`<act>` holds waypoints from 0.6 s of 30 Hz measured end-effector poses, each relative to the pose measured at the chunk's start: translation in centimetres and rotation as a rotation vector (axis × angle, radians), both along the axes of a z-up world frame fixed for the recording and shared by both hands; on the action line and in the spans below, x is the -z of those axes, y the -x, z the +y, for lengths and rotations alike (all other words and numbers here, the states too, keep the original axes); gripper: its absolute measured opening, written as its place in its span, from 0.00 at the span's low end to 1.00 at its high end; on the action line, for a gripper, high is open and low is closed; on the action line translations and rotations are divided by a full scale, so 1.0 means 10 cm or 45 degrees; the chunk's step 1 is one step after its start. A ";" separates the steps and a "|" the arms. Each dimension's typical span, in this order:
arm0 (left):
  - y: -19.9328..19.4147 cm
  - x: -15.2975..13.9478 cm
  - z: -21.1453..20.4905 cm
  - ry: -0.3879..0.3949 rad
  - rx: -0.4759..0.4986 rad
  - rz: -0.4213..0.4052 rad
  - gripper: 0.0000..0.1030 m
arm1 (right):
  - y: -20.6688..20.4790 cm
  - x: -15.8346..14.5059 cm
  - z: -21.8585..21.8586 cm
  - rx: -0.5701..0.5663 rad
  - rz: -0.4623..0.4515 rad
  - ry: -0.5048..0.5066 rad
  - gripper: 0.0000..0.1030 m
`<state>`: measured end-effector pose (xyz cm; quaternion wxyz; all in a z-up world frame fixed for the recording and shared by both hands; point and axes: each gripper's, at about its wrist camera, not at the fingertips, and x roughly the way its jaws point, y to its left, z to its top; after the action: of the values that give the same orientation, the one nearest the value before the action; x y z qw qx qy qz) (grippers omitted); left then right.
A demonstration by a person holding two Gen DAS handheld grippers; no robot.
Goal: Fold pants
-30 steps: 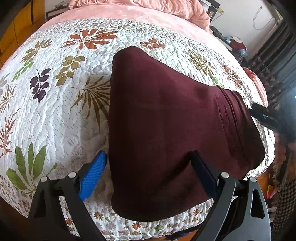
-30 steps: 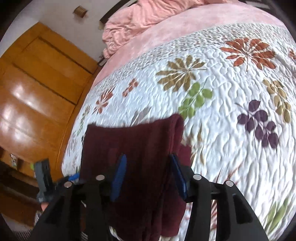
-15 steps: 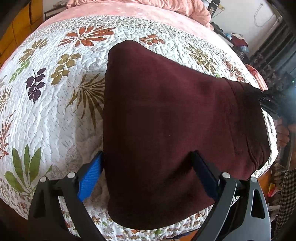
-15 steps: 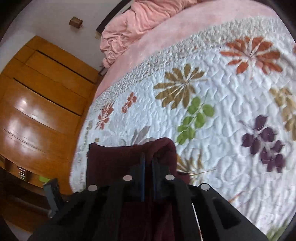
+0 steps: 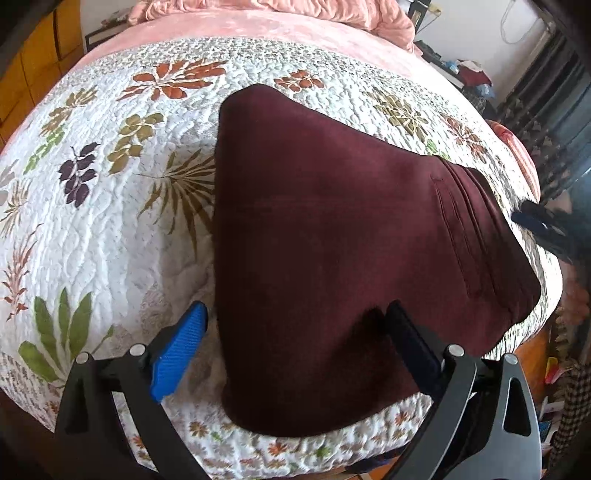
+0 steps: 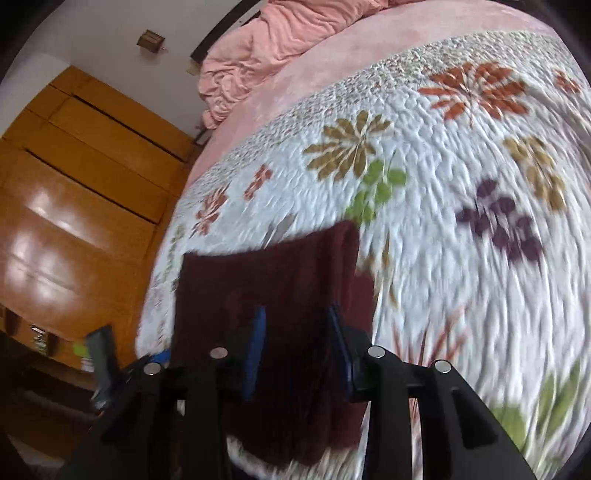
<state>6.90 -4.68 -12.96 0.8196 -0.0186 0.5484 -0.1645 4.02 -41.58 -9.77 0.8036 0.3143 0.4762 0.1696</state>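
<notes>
Dark maroon pants lie folded flat on the white floral quilt, near the bed's front edge. My left gripper is open, its jaws wide apart over the near end of the pants, holding nothing. My right gripper shows as a dark shape at the far right of the left wrist view, beside the waistband end. In the right wrist view the right gripper is open with a moderate gap, just above the pants. The view is blurred by motion.
Pink bedding lies crumpled at the head of the bed. A wooden wardrobe stands beside the bed. Clutter and dark curtains are at the right. The quilt's edge drops off just below the pants.
My right gripper was shut on the pants' edge half a second ago and has opened and let go. The left gripper stayed open, and its view shifted slightly back.
</notes>
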 end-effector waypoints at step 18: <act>0.10 0.15 0.12 0.149 -0.099 0.084 0.94 | 0.54 0.21 0.51 -0.042 0.052 0.035 0.39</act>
<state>5.92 -3.47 -14.45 0.8045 -0.0931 0.5633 -0.1638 -1.34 -36.44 -11.85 0.7950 0.2988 0.4999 0.1699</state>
